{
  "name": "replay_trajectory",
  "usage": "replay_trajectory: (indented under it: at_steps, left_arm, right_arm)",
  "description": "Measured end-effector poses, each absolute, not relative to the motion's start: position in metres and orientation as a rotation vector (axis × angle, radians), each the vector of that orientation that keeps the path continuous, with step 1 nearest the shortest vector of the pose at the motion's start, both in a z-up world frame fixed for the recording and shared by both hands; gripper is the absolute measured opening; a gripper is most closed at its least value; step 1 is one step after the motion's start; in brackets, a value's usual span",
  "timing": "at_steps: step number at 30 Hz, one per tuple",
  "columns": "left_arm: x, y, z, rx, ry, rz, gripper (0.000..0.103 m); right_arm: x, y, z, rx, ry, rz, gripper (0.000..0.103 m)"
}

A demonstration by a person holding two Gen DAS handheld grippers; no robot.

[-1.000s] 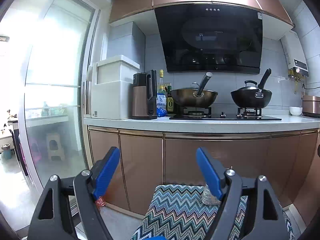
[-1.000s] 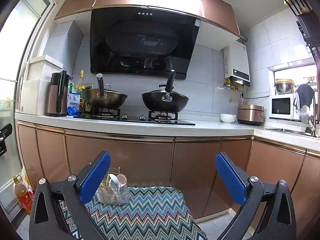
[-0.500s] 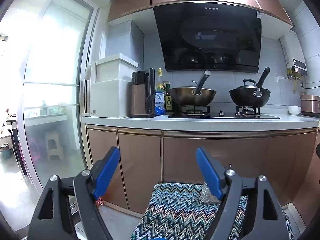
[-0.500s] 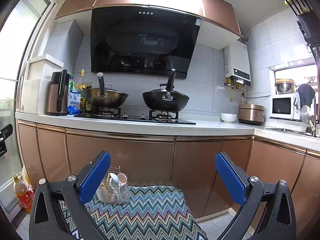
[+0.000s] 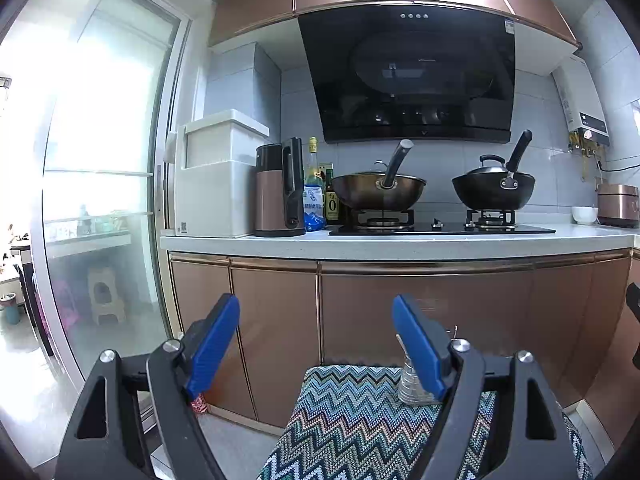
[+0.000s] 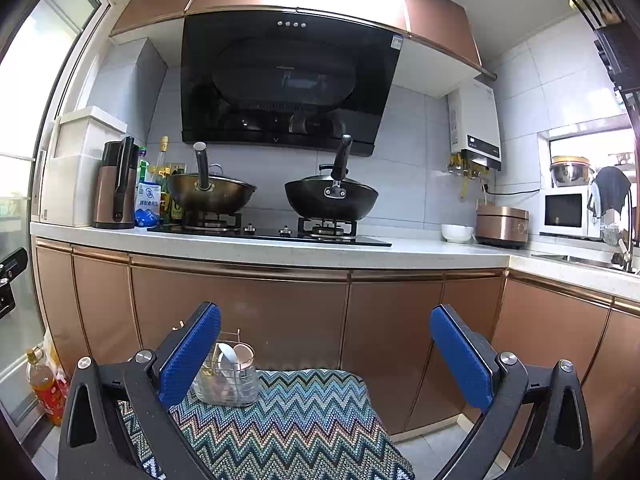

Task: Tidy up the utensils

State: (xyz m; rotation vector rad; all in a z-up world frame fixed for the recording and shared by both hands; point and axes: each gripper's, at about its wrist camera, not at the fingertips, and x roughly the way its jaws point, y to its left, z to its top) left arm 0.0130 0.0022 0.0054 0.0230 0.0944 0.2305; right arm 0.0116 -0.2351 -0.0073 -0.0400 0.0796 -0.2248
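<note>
Both tools released, nothing gripped: left tool (image 5: pixel 316 344) & right tool (image 6: pixel 326 354) hover over zigzag-cloth bench (image 6: pixel 304 412). Utensil holder (image 6: pixel 228 376) w/ spoons sits at bench far edge, upright, prob. so utensils drop in easily.

A white countertop (image 6: pixel 420 248) ran above copper cabinet doors (image 6: pixel 240 304). On the hob (image 6: pixel 272 234) sat a bronze wok (image 6: pixel 212 196) to the left and a black wok (image 6: pixel 332 200) to the right, under a black range hood (image 6: pixel 288 84). At far left stood a copper kettle (image 6: pixel 116 192) and what seemed oil bottles (image 5: pixel 320 184). A white bowl (image 6: pixel 457 233) sat just beside a rice cooker (image 6: pixel 502 226).
</note>
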Motion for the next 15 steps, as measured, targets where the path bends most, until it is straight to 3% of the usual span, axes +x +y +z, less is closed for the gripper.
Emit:
replay_trajectory:
  at_steps: [15]
  left_arm:
    - [0.0122, -0.0025, 0.0059, 0.025, 0.093, 0.224, 0.078]
  right_arm:
    - [0.0106, -0.2366, -0.0074, -0.038, 0.082, -0.23, 0.103]
